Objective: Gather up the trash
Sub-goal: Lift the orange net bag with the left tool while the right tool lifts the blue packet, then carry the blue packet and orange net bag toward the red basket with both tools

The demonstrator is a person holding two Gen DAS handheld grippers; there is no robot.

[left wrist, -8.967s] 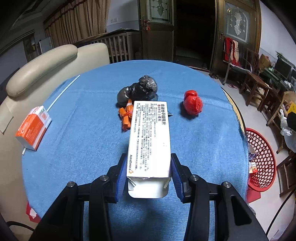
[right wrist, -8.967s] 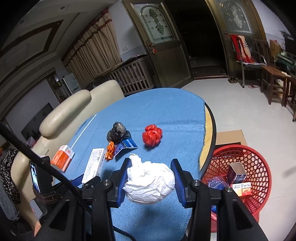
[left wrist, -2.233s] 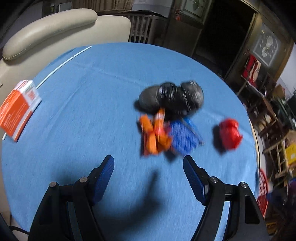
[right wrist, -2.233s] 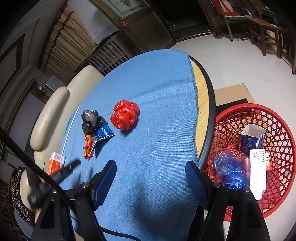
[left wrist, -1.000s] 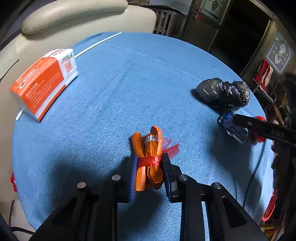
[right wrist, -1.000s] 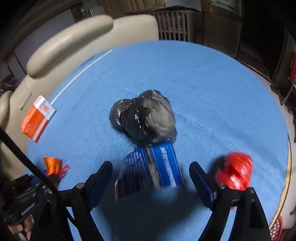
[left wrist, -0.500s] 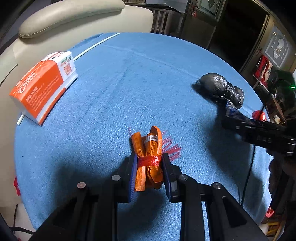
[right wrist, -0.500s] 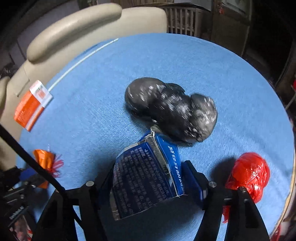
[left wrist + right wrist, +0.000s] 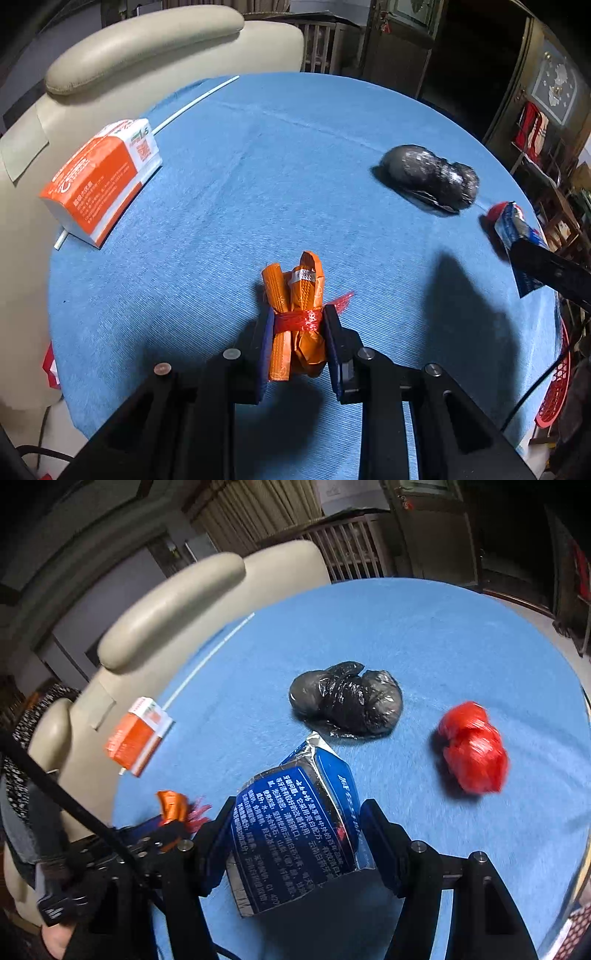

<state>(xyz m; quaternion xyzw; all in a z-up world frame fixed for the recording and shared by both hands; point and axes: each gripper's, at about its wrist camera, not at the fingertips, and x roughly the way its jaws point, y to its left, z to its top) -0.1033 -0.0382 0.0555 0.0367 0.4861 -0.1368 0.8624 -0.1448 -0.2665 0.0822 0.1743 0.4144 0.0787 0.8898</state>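
orange bundle [image 9: 295, 317] clamped between left jaws.

Cloth [image 9: 295, 155] on table: blue woven fabric, matt, fine ribbed weave. Bundle [image 9: 295, 314] in left gripper [image 9: 298, 343]: orange plastic, embossed dots, slight sheen, tied with red plastic strip. Pouch [image 9: 295, 834] in right gripper [image 9: 295, 845]: glossy blue foil-plastic, silver inner edge, creased. Black bag [image 9: 347, 698]: thin crinkled plastic, shiny. Red bag [image 9: 472, 747]: glossy plastic, blurred. Box [image 9: 99, 181]: smooth printed card, orange and white. Gripper bodies: matt black plastic, metal screws; blue pads [image 9: 264, 347]. Chair [image 9: 140, 48]: smooth cream leather-like.
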